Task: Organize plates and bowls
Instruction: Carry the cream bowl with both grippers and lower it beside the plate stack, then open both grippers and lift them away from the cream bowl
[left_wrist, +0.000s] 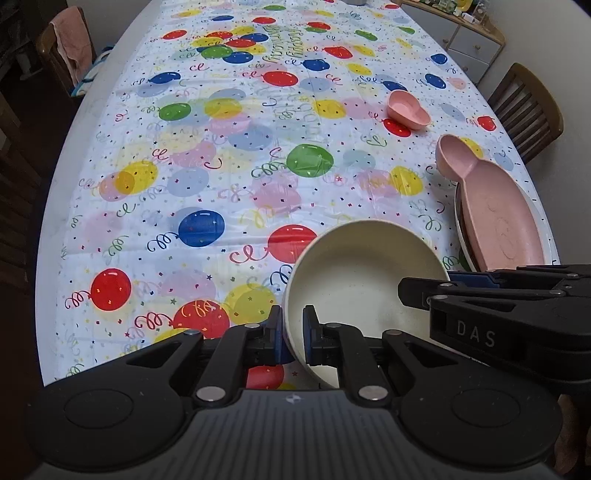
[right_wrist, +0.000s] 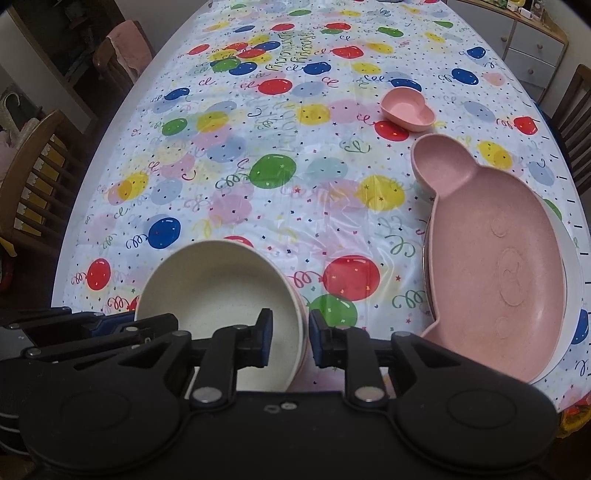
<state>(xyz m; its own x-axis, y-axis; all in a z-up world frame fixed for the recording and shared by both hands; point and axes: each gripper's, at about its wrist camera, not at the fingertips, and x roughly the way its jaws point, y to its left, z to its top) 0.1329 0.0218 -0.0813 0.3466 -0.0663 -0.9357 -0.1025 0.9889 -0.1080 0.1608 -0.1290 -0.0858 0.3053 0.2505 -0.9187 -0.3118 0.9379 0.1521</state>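
Left tool (left_wrist: 292, 334): pressed tight on the near-left rim of the round cream bowl (left_wrist: 364, 280), one pad outside the wall, one inside. The bowl sits tilted, its mouth turned toward the cameras, at the near edge of the desk (left_wrist: 207, 147) with the balloon-print cloth.

Right tool (right_wrist: 290, 338): straddles the bowl's right rim, inner pad inside the wall, outer pad standing a little clear of it; no firm pinch is visible. A pink edge shows just under the cream rim there, possibly a second bowl nested below; not certain.

Critical relation: both tools hold opposite sides of one bowl, so it lies directly between them, with the left hand alone carrying it, in my judgement.

To the right, near but apart, lies the pink bear-shaped plate (right_wrist: 495, 254) stacked on a white plate (right_wrist: 570, 258), long axis running away from the cameras. Beyond it rests a small pink heart-shaped bowl (right_wrist: 408, 110).

Open cloth is ample left and ahead; the desk's right edge runs close beside the plate stack.
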